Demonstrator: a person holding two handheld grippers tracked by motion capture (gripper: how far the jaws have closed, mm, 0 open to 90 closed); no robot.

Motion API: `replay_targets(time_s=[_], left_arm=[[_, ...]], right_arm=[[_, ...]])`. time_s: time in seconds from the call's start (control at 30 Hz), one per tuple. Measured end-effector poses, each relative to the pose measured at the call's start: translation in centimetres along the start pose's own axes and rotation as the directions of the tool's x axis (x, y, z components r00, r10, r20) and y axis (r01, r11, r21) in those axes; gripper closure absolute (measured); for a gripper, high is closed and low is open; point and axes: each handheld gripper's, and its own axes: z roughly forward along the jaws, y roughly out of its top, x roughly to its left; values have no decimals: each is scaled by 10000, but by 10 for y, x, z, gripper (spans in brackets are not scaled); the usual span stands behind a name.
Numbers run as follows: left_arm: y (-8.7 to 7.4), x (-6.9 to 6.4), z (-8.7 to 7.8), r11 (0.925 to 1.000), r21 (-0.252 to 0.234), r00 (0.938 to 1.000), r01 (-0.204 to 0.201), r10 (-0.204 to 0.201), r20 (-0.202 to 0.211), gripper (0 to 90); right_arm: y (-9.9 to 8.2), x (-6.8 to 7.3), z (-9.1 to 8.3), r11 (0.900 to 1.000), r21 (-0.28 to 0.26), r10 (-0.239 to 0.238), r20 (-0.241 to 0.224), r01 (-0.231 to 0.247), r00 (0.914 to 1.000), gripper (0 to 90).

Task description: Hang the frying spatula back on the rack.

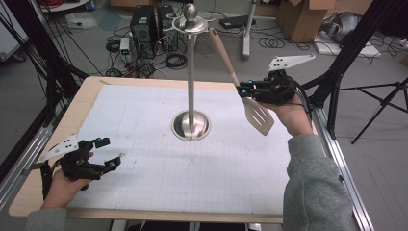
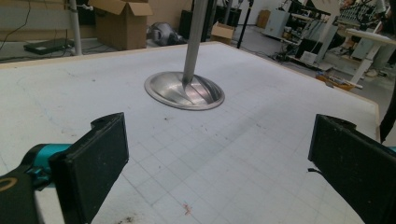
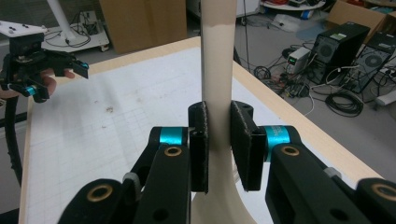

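Spatula clamped at neck in right gripper, held above counter right of stand. Hanging looks undone. Left gripper wide open, empty, near left.

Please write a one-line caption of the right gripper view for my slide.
Right gripper shut on the beige spatula handle above the gridded table mat, with the open left gripper farther off.

In the left gripper view the top edge cuts off the utensil stand partway up its pole. In the right gripper view the spatula runs past the top edge, and its slotted blade is hidden behind the right hand-held gripper.
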Motion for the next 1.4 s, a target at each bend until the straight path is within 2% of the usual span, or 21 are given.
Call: replay_targets(time_s=[0.27, 0.77, 1.4], left_arm=[[-1, 0, -2, 10000, 4, 10000, -1, 1, -48, 55], [0, 0, -3, 10000, -68, 10000, 13, -13, -30, 54], [-2, -1, -5, 10000, -50, 10000, 56, -56, -11, 55]], right_arm=[[0, -1, 9, 9999, 5, -103, 19, 103, 9999, 777], [0, -1, 29, 9998, 192, 7, 32, -8, 10000, 778], [0, -1, 49, 9999, 172, 0, 24, 0, 10000, 778]])
